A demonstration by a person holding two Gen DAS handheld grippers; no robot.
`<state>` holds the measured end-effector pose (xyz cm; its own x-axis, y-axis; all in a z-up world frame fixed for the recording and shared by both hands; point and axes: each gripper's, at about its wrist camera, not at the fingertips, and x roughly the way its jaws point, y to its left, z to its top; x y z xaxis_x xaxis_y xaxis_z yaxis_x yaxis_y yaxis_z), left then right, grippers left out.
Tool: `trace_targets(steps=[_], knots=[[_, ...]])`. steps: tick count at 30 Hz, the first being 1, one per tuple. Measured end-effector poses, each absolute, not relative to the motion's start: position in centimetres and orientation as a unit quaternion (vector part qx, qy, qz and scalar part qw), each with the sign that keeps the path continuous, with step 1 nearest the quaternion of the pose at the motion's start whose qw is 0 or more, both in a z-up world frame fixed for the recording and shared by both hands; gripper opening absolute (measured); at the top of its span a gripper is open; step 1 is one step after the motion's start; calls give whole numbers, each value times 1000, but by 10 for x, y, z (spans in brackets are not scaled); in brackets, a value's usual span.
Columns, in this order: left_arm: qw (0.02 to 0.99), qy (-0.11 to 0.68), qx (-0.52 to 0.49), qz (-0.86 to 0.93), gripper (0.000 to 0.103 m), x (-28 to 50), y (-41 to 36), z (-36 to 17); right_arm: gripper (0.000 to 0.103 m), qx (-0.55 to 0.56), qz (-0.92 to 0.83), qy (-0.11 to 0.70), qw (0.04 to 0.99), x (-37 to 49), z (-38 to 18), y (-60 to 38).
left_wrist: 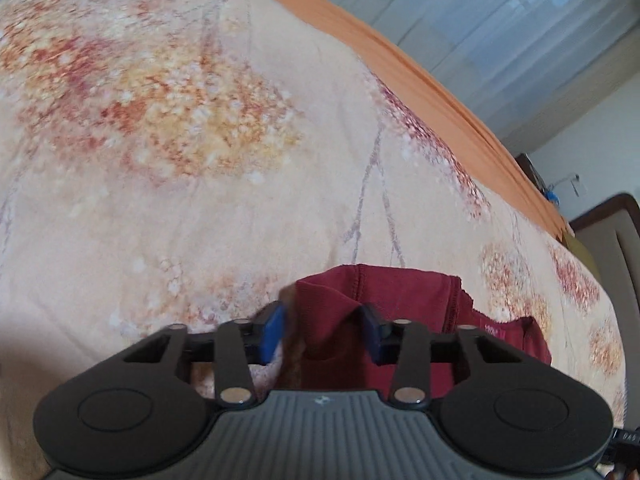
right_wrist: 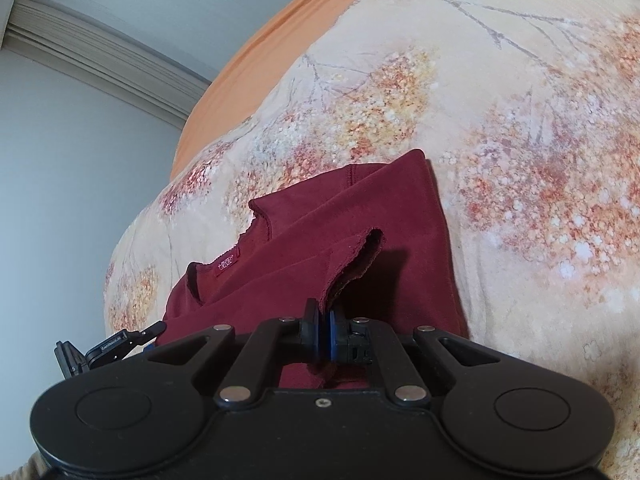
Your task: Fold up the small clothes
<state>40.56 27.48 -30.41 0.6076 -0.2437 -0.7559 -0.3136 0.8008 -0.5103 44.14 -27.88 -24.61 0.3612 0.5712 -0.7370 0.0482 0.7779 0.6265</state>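
Note:
A small dark red shirt lies partly folded on a floral bedspread. Its neck label shows at the left. My right gripper is shut on the shirt's sleeve cuff, and the sleeve rises from the pads. In the left wrist view the same shirt lies just ahead. My left gripper is open, its blue pads either side of a raised fold of the shirt's edge without pinching it. The left gripper also shows at the left edge of the right wrist view.
The bedspread covers a bed with an orange sheet along its far edge. Curtains and a wall lie beyond. A dark headboard stands at the right in the left wrist view.

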Motion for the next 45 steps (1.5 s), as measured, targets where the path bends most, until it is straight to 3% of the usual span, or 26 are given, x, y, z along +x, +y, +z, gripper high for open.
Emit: trace_targets(steps=[1,4,9,21,23,25,27,30,37,39,41,45], knots=[[843,443,-305,15,27,407,272,-303,5,286,170,539,774,442,-246,-278],[856,441,-271,7,21,409,263,-294,5,285,167,541,774,442,-246,-278],[868,448,-214,4,20,412,251,-282,5,286,168,544,771,443,-250,-275],[887,409,-216,9,10,407,255,-252,5,295,181,529,775,453,-241,-269],[894,377,-243,21,2,403,264,-244,5,324,196,512,771,454,-238,-274],[894,355,-270,38,2,402,277,-240,5,402,226,474,750,452,-239,-286],[891,369,-258,64,2,407,284,-243,5,413,223,462,753,453,-242,-293],[882,408,-230,53,2,414,284,-250,5,358,176,513,760,458,-255,-293],[848,483,-217,4,12,410,268,-277,5,343,181,517,763,449,-259,-296],[838,496,-227,1,22,412,266,-288,5,340,183,519,763,449,-259,-295],[831,500,-244,1,45,413,265,-297,5,338,185,521,762,450,-260,-292],[824,496,-274,3,52,421,265,-309,5,333,189,524,760,452,-261,-290]])
